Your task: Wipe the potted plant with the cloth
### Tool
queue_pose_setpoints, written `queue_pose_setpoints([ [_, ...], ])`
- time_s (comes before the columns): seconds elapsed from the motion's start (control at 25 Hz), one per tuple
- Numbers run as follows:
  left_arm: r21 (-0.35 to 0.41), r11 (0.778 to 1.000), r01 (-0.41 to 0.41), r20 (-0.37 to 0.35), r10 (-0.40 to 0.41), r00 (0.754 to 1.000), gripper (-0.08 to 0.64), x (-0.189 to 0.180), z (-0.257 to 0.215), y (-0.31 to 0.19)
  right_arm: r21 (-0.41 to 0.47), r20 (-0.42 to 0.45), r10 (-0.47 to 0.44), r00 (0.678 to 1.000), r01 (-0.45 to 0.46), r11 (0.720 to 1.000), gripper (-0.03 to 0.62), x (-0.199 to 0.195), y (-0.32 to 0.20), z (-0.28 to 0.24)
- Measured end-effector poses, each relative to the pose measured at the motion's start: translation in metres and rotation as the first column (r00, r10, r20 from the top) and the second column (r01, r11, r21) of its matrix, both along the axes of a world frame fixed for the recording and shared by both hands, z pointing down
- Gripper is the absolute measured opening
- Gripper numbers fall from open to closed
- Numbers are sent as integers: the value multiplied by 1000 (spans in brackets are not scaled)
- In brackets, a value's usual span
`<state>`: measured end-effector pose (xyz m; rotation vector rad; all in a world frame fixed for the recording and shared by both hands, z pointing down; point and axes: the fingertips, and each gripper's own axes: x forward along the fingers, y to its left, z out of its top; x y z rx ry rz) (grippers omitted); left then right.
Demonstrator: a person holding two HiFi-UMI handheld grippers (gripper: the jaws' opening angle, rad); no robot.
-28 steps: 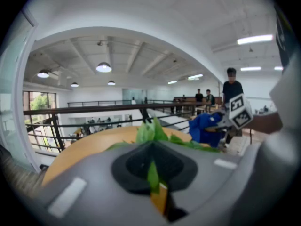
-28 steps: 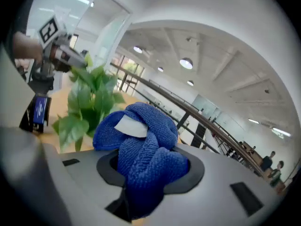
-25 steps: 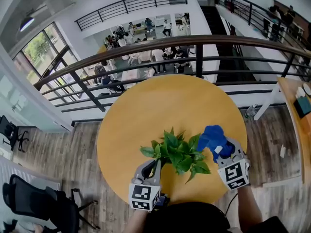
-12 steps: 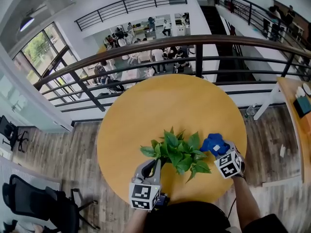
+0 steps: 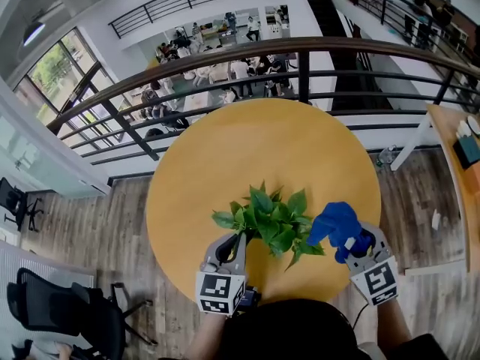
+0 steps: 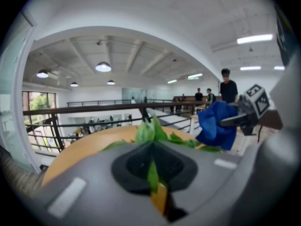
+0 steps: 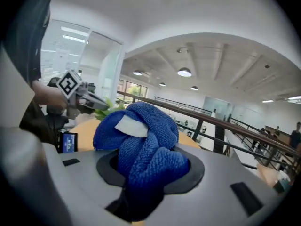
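**A:** What is nearest, at the near edge of the counter (image 5: 285, 145)?

**B:** Both tongs reach in over it. The left tongs (image 5: 237, 240) are pressed together on a low leaf of the potted plant (image 5: 266, 217). The left gripper view shows the green strip caught between the jaws.

**A:** And the right?

**B:** The right tongs (image 5: 351, 240) hang over the near-right edge, pinching the blue cloth (image 5: 337, 220). The cloth bulges out of the jaws in a bunch, with a white label (image 7: 128, 126) on it. The bunch is up against the plant's right-hand leaves; touching or just beside, I cannot tell.

**A:** Where does the plant stand?

**B:** On the near half of the round top, between its centre and the near edge, with one pair of tongs on each side. The leaves hide the pot.

**A:** Room to move?

**B:** Past the plant the yellow top runs bare to the far edge, and to the left edge too. Just beyond the far edge a dark railing (image 5: 300, 55) curves across, with a lower floor below it. Wood floor (image 5: 112, 231) lies on both sides. An office chair (image 5: 71, 313) stands near-left, well apart from the counter.
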<state>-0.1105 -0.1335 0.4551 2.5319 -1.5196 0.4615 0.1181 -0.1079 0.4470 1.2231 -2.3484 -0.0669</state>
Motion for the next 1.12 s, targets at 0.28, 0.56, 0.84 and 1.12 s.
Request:
queue_pose_setpoints([
  [0.28,-12,1000,-6,4,6,1000,2,0,4,-1,-248,-229,-57,972,-2,969,161,1,41,116],
  [0.56,-10,1000,-12,1,12,1000,2,1,5,-1,-401,-365,-82,927,-77,913,161,40,77,176],
  [0.84,-11,1000,-11,6,11,1000,2,-2,3,1,-392,-138,-301,944,227,892,161,-26,92,134],
  [1.12,-9,1000,-14,8,14,1000,2,0,4,0,-430,-11,-210,978,185,884,161,-41,62,163],
])
